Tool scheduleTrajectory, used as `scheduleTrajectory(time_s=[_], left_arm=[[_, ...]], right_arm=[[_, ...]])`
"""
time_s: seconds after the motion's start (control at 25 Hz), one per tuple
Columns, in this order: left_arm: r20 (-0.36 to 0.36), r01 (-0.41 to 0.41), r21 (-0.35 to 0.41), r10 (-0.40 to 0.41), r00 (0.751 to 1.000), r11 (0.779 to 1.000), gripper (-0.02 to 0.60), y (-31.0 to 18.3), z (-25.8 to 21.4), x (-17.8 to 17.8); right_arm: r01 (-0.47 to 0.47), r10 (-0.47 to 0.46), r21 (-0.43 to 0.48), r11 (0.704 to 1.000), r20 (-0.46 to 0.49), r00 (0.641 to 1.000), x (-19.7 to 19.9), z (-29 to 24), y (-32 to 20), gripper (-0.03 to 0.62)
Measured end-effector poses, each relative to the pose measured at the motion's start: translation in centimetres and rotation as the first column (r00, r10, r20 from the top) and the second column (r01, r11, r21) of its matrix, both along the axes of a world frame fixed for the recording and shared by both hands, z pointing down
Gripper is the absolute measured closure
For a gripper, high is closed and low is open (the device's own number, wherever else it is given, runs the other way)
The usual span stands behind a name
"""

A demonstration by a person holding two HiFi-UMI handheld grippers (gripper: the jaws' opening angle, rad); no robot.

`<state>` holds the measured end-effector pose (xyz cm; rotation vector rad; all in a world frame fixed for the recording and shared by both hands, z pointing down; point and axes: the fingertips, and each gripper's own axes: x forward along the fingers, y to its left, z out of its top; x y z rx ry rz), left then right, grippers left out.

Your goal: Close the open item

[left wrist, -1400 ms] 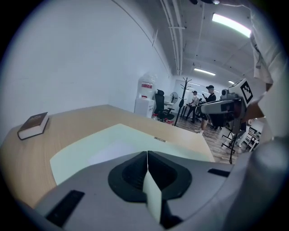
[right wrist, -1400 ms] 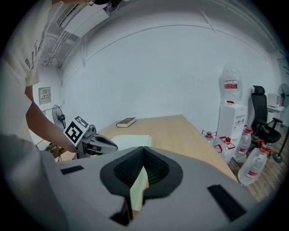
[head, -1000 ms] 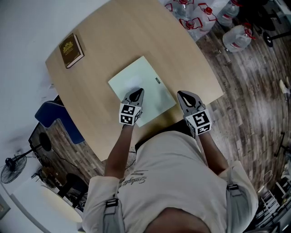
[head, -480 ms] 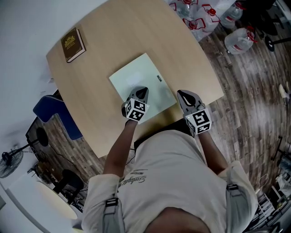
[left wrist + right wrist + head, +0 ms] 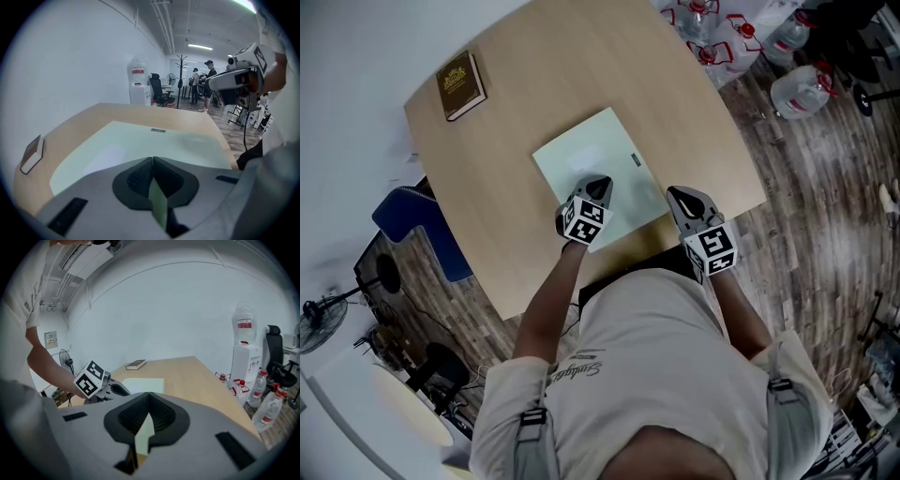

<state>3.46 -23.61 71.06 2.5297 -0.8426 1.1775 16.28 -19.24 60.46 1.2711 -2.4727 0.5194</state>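
A flat pale green item, like a shut laptop or folder with a small dark label, lies closed on the round wooden table. My left gripper is shut with nothing between its jaws and hovers over the item's near edge; the left gripper view shows the green surface just ahead of the gripper. My right gripper is also shut and empty, at the table's near right edge beside the item. From the right gripper, the item and the left gripper show at left.
A brown book lies at the table's far left rim. A blue chair stands left of the table. Several water bottles sit on the wood floor at the far right. A water dispenser stands by the wall.
My left gripper has turned and shifted a little to the right over the green item's near edge. The right gripper has stayed where it was.
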Motion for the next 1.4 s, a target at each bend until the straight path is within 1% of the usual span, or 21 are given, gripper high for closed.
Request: scheduleTrajectory(time_s=[0.16,0.24,0.36,0.52,0.6,0.68,0.8,0.92,1.04,1.12,1.28,1.4], left_arm=[[-0.035,0.007,0.002,-0.007,0.999,1.000,0.566,0.0,-1.0,0.1],[-0.052,0.003,0.042,-0.001,0.999,0.999,0.566,-0.1,-2.2,0.2],[-0.037,-0.043,0.108,0.047,0.998,0.993,0.566,0.3,-3.8,0.2],[-0.058,-0.056,0.126,0.064,0.996,0.990,0.566,1.9,-5.5,-0.3],[-0.085,-0.034,0.129,0.045,0.995,0.991,0.566,2.3,-6.4,-1.2],[-0.131,0.012,0.127,0.004,0.991,0.992,0.567,2.6,-7.3,-2.5],[-0.215,0.106,0.117,-0.079,0.973,0.987,0.567,3.2,-8.9,-4.9],[-0.303,0.211,0.126,-0.165,0.939,0.969,0.566,3.2,-11.6,-7.2],[-0.359,0.298,0.158,-0.226,0.906,0.941,0.566,3.5,-14.4,-9.9],[-0.373,0.335,0.196,-0.246,0.895,0.921,0.566,3.7,-16.3,-11.6],[-0.399,0.390,0.263,-0.269,0.877,0.882,0.566,3.8,-19.8,-14.3],[-0.447,0.439,0.290,-0.285,0.848,0.850,0.567,3.6,-22.5,-16.1]], right_arm=[[0.026,-0.026,0.001,1.000,0.002,1.000,-0.7,-0.1,-0.1,0.605],[0.041,-0.041,-0.002,0.999,0.002,0.999,-1.3,0.0,-0.3,0.605],[0.064,-0.064,-0.002,0.998,-0.002,0.998,-2.2,0.0,-0.5,0.605],[0.079,-0.079,-0.011,0.997,-0.006,0.997,-3.2,0.1,-0.3,0.605],[0.088,-0.088,-0.007,0.996,-0.005,0.996,-4.0,0.0,-0.4,0.605],[0.102,-0.102,0.005,0.995,-0.004,0.995,-5.2,-0.3,-0.5,0.605],[0.139,-0.139,0.021,0.990,-0.002,0.990,-7.2,-1.1,-0.2,0.605],[0.182,-0.182,0.043,0.982,-0.006,0.983,-9.2,-2.1,-0.1,0.605],[0.221,-0.222,0.080,0.972,0.001,0.975,-11.5,-4.1,0.0,0.605],[0.253,-0.255,0.117,0.960,0.002,0.967,-13.2,-5.8,-0.2,0.605],[0.316,-0.320,0.199,0.928,-0.012,0.947,-16.3,-9.9,-0.8,0.605],[0.341,-0.349,0.265,0.902,-0.018,0.937,-18.4,-12.8,-1.5,0.605]])
